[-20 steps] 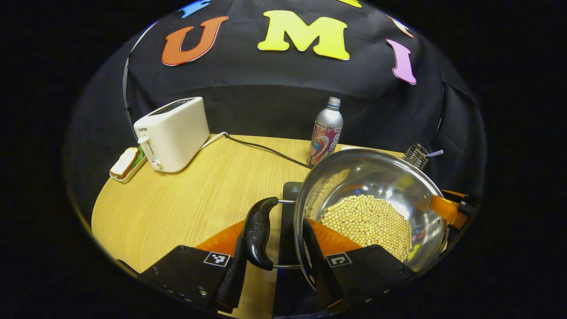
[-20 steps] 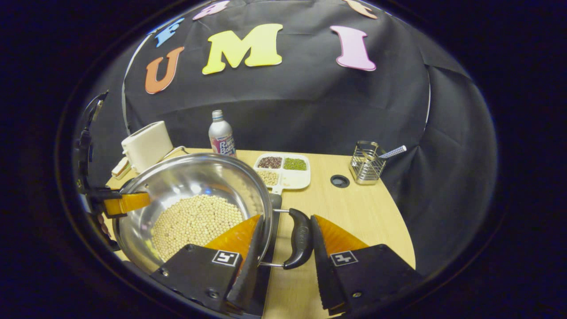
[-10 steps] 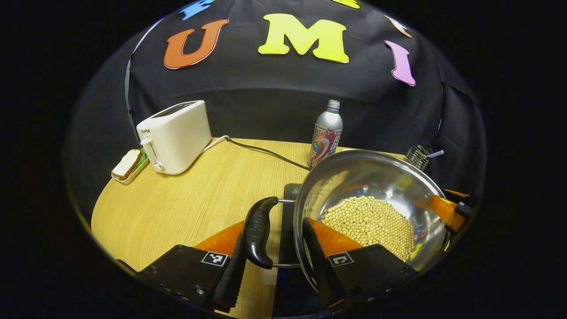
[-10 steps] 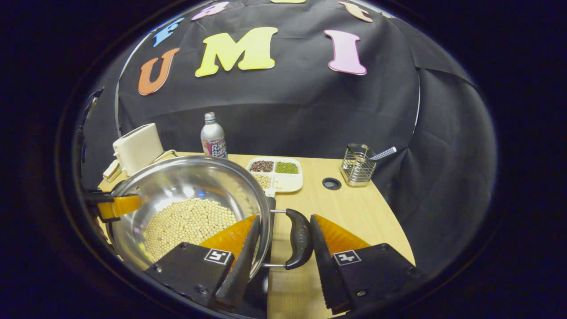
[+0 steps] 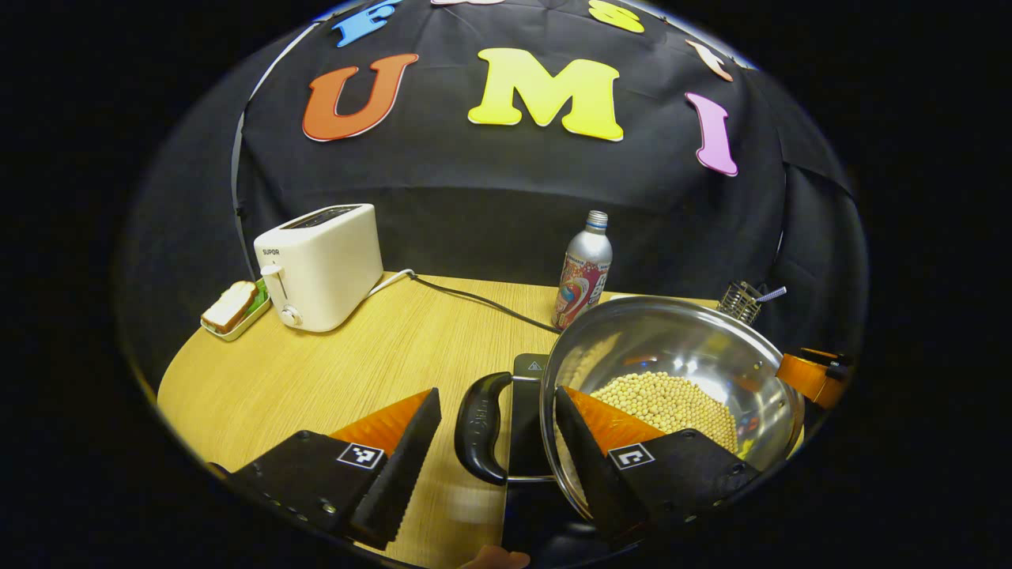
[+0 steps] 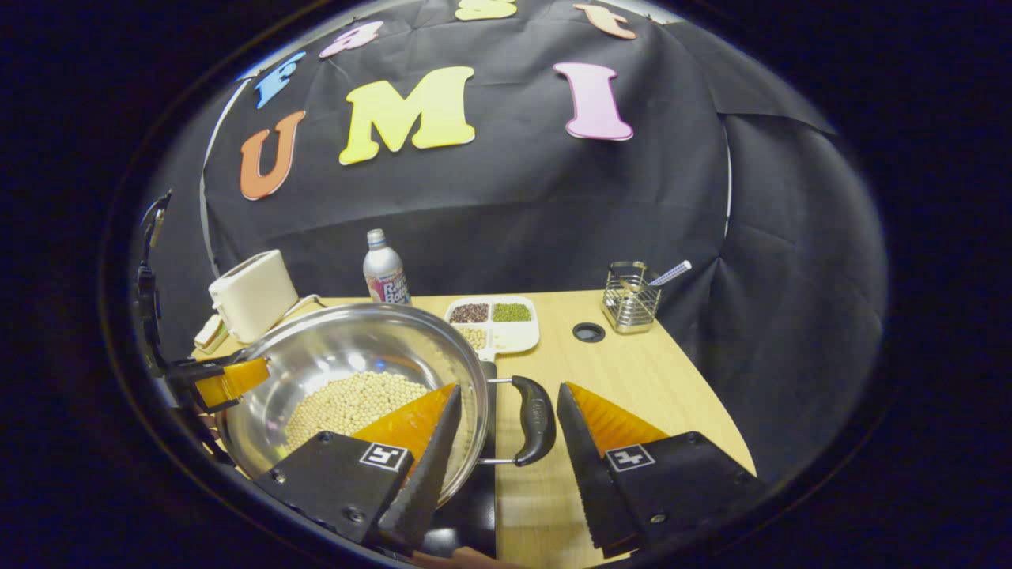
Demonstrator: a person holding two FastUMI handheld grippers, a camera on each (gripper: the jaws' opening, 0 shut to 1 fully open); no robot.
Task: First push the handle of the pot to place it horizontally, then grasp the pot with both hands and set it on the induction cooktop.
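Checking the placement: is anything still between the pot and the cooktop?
Nothing visible. The pot sits over the cooktop; whether its base touches is hidden. Both claws, left and right, straddle its handles, open.

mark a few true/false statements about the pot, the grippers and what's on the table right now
1. The pot holds pale beans. True.
2. The left gripper is clamped on the pot handle. False: its fingers stand apart around the handle.
3. The toaster is black. False: it is white.
4. A divided tray sits behind the pot. True.
5. The bottle lies on its side. False: it stands upright.
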